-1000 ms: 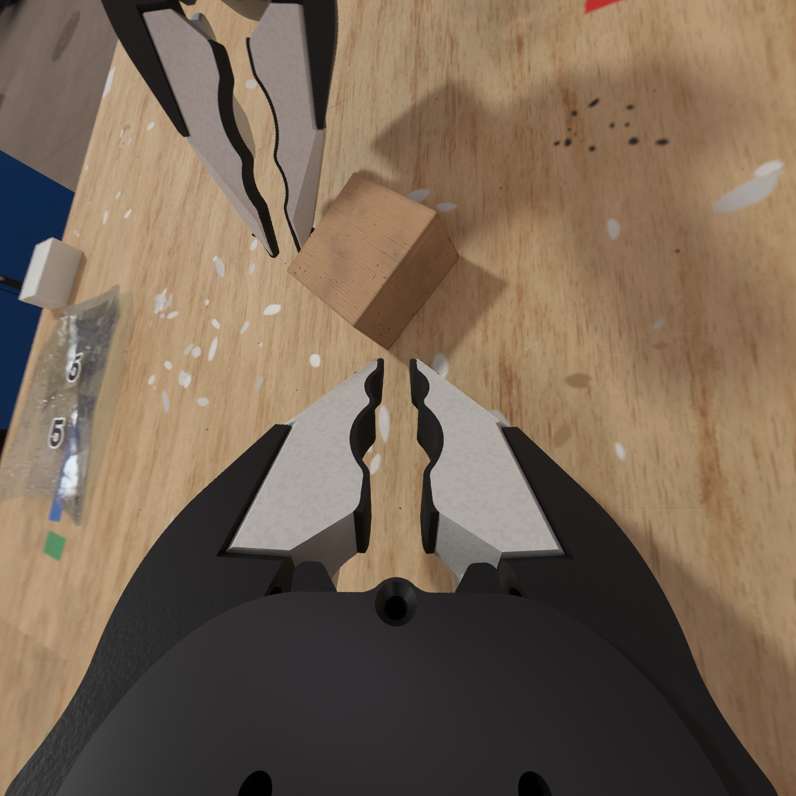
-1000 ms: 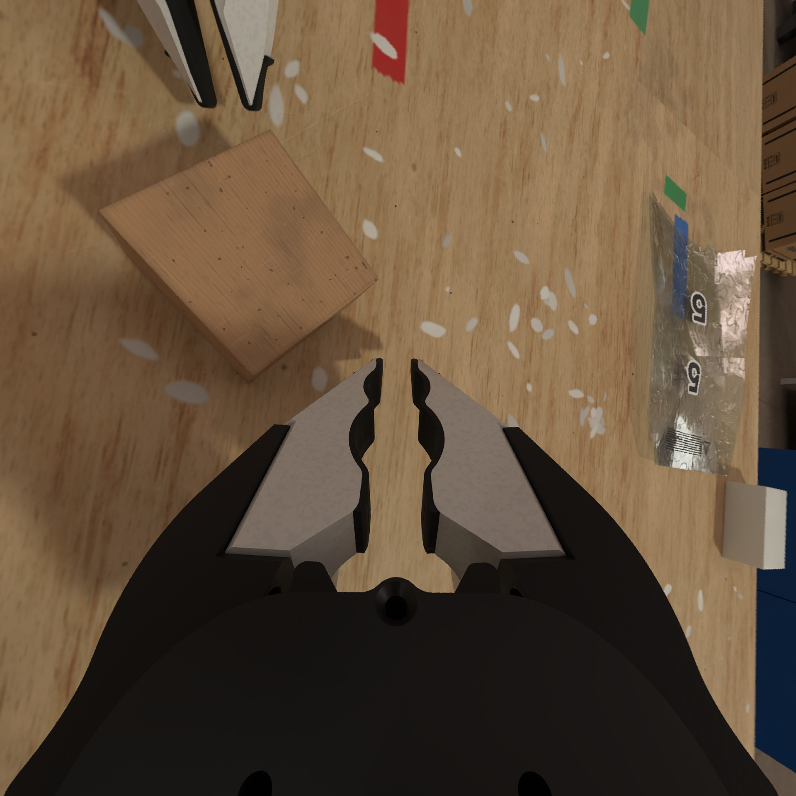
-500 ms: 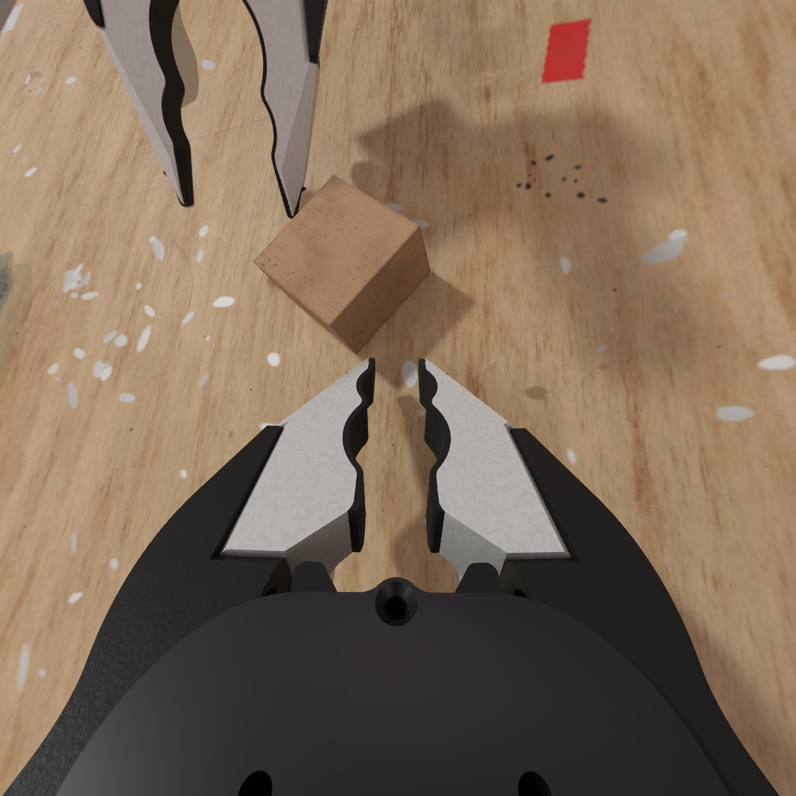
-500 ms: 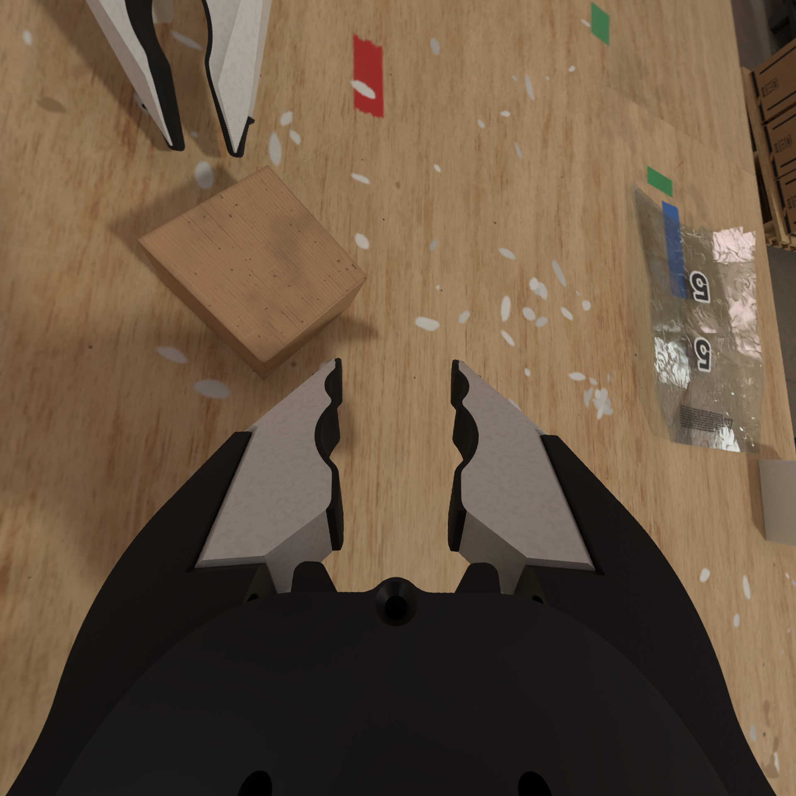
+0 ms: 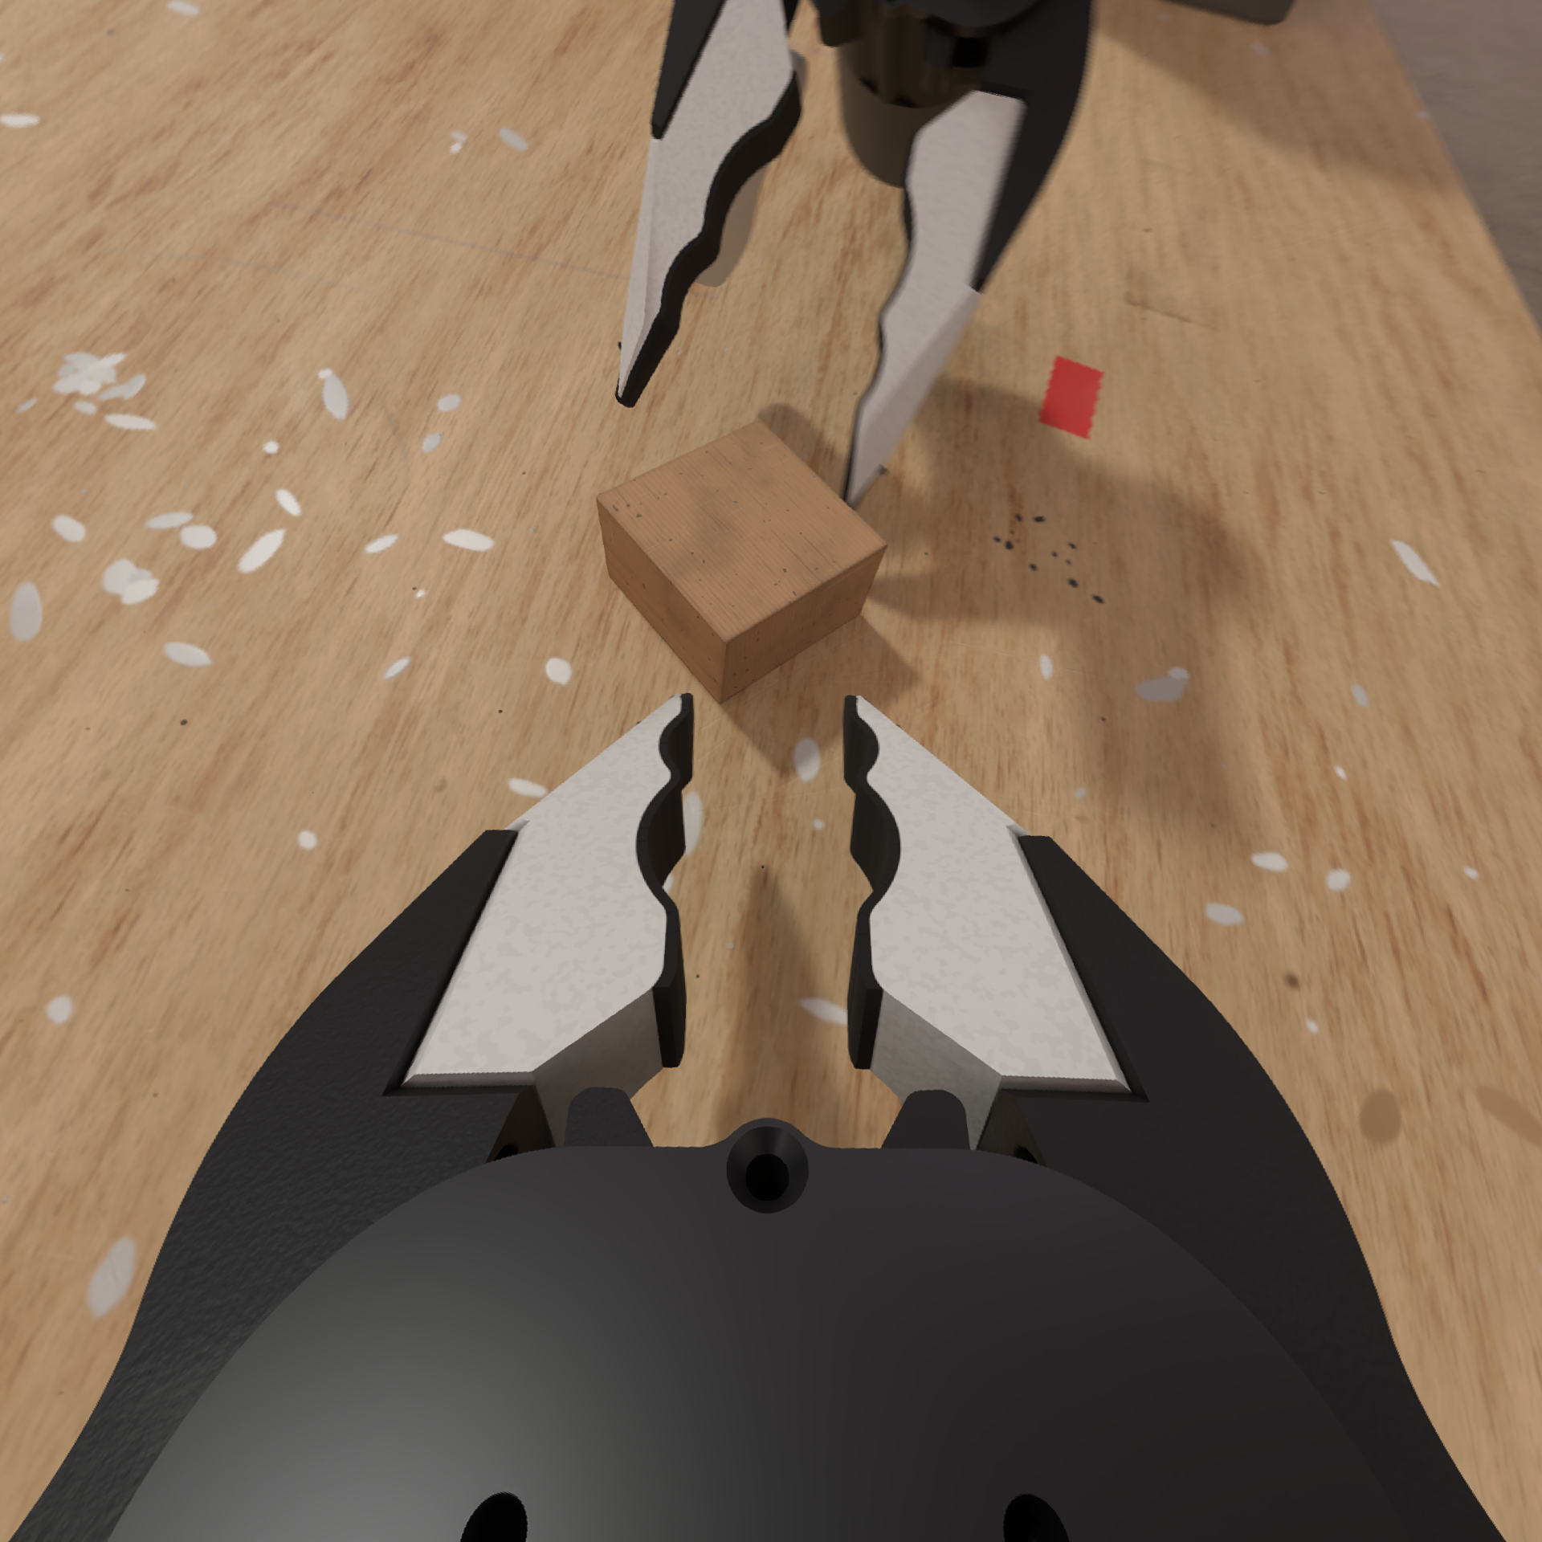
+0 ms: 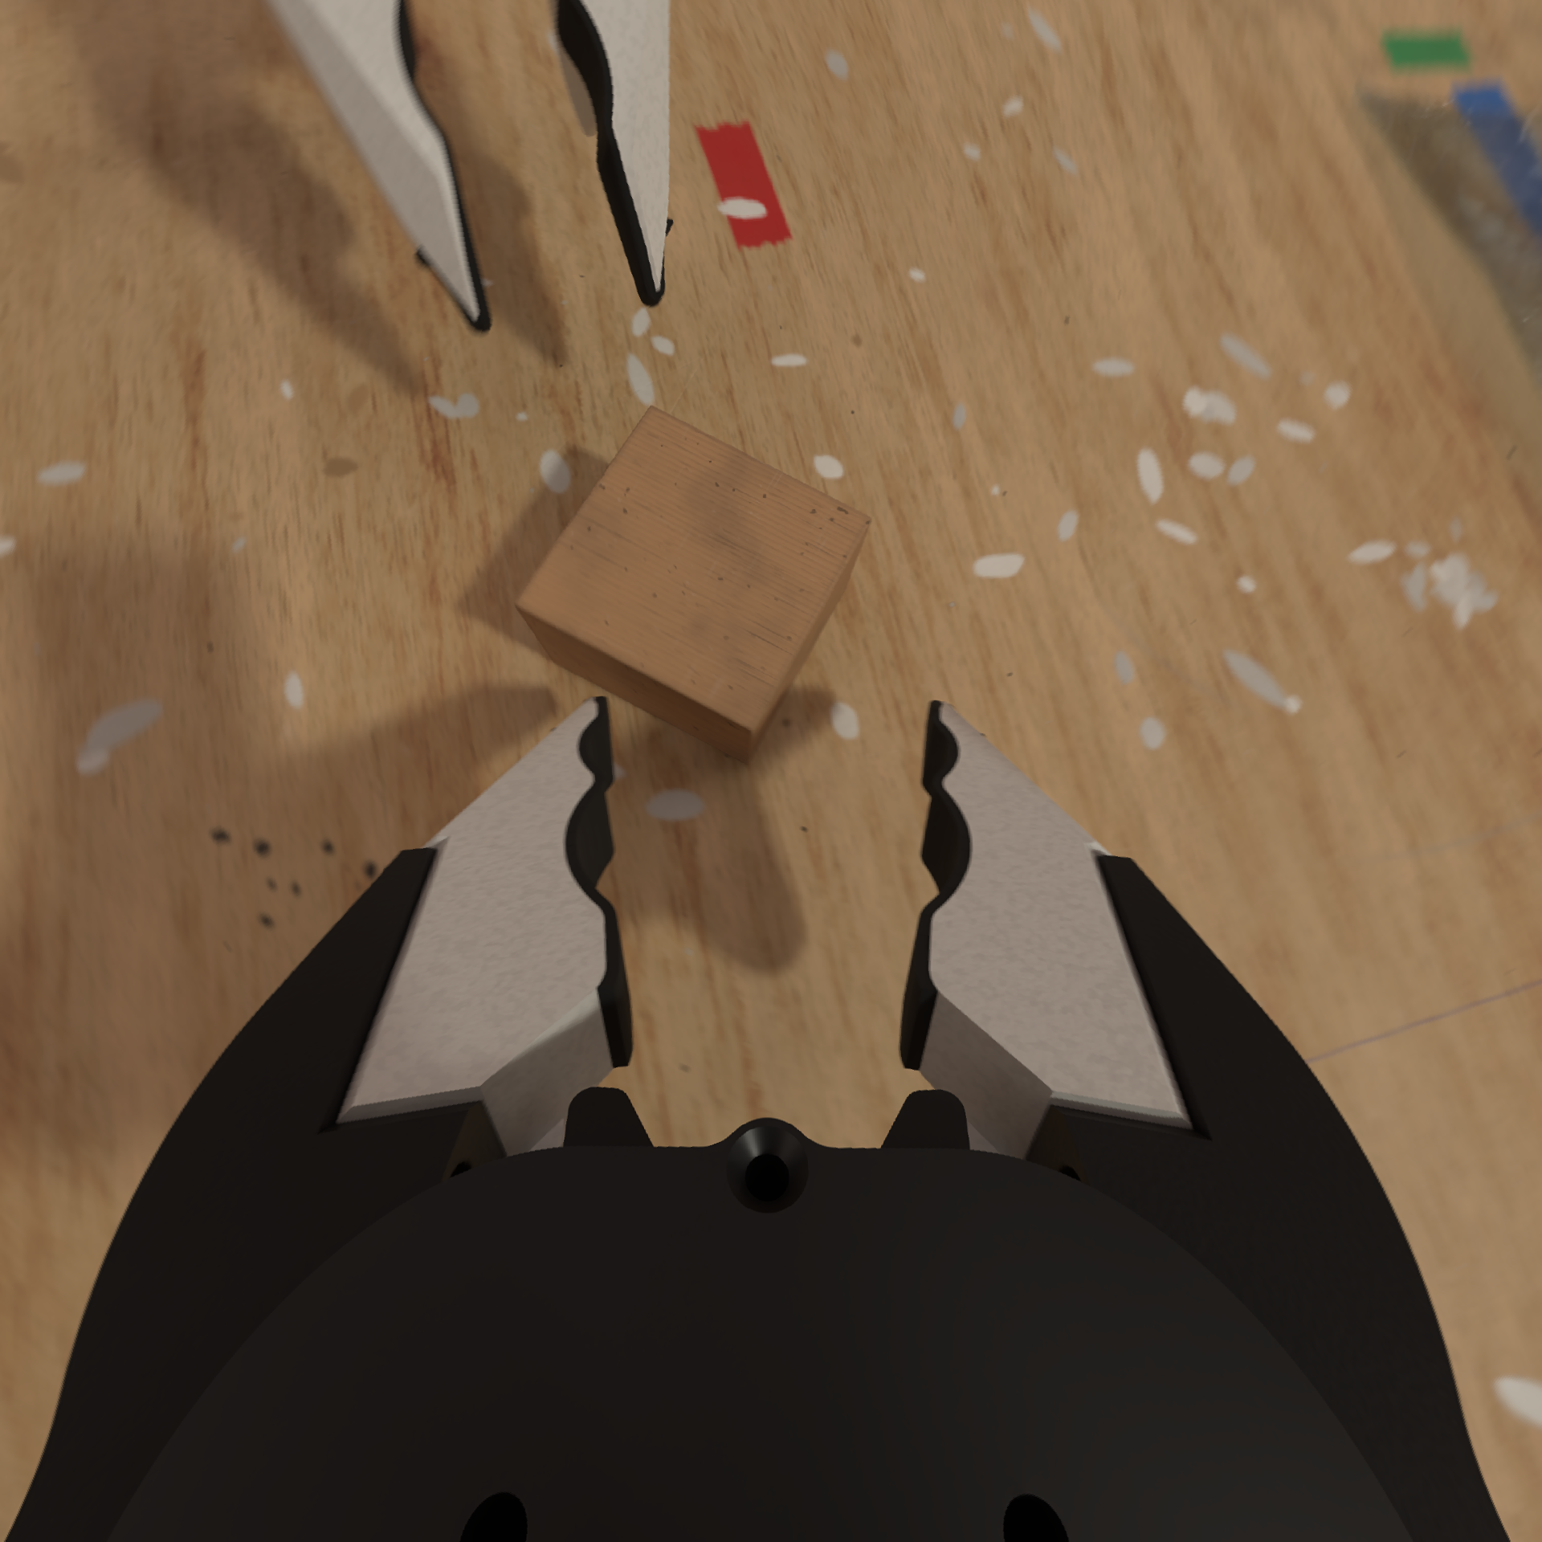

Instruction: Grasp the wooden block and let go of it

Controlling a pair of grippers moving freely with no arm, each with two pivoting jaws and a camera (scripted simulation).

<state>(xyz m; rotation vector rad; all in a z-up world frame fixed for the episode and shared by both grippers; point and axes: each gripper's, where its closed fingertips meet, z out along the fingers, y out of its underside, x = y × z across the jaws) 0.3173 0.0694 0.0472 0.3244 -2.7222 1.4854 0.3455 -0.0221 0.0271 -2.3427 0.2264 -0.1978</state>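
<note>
The wooden block [image 5: 738, 555] sat on the wooden table [image 5: 250, 250] between the two grippers, touching neither. The left gripper [image 5: 768, 709] hung just short of it with its fingers spread a little, holding nothing. The right gripper [image 6: 766, 713] faced it from the other side, spread wider and likewise empty, near a red tape strip [image 6: 743, 185].

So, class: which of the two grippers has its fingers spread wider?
The right gripper: its jaws stand clearly farther apart, about as wide as the wooden block. The left gripper shows a narrower gap.
</note>
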